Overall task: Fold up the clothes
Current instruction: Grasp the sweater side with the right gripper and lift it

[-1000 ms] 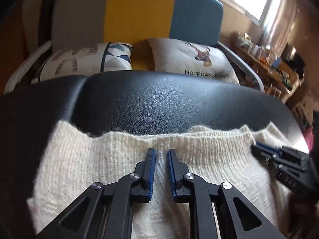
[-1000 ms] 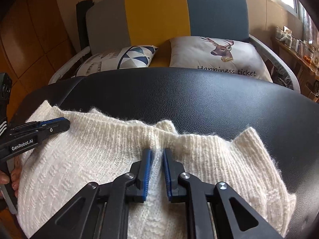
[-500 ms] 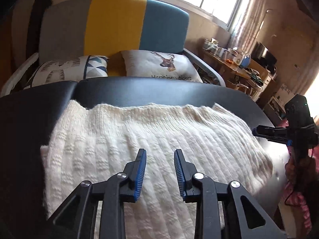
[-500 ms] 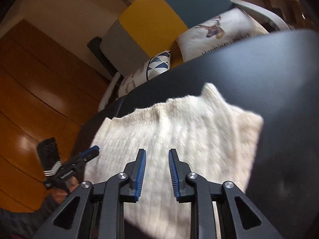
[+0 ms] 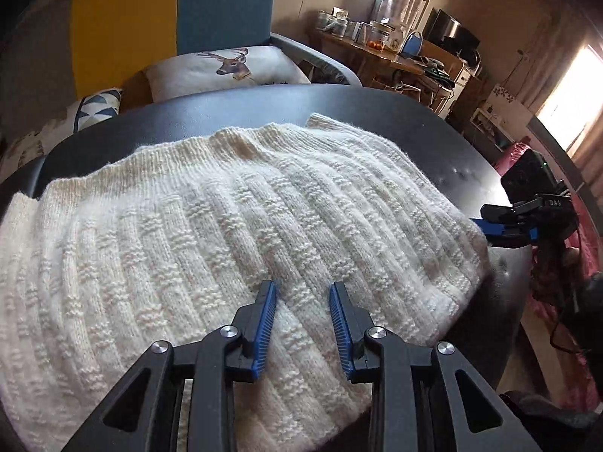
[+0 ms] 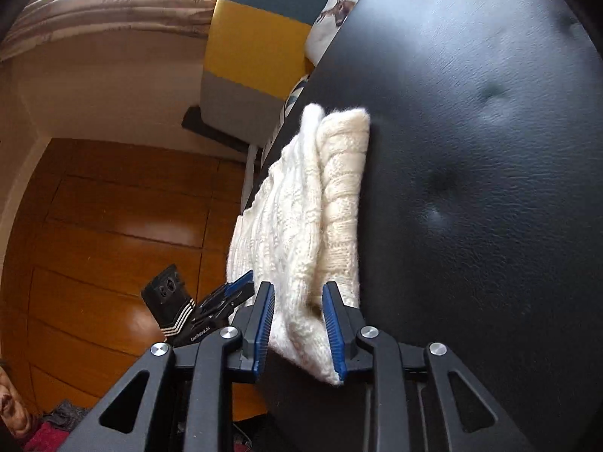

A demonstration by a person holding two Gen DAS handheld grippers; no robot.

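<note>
Left gripper [image 5: 301,316] parted and empty, right gripper [image 6: 297,320] opening astride white knit sweater [image 6: 301,226] edge; risks snagging 1 layer, unfolding

Sunlit room: colour-block sofa [image 5: 169,19], wooden floor [image 6: 113,207], cluttered desk [image 5: 388,56].

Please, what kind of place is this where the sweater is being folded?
Most likely a home living room: a sofa with a deer-print cushion, a cluttered wooden side table near curtained windows, and a wooden floor.
</note>
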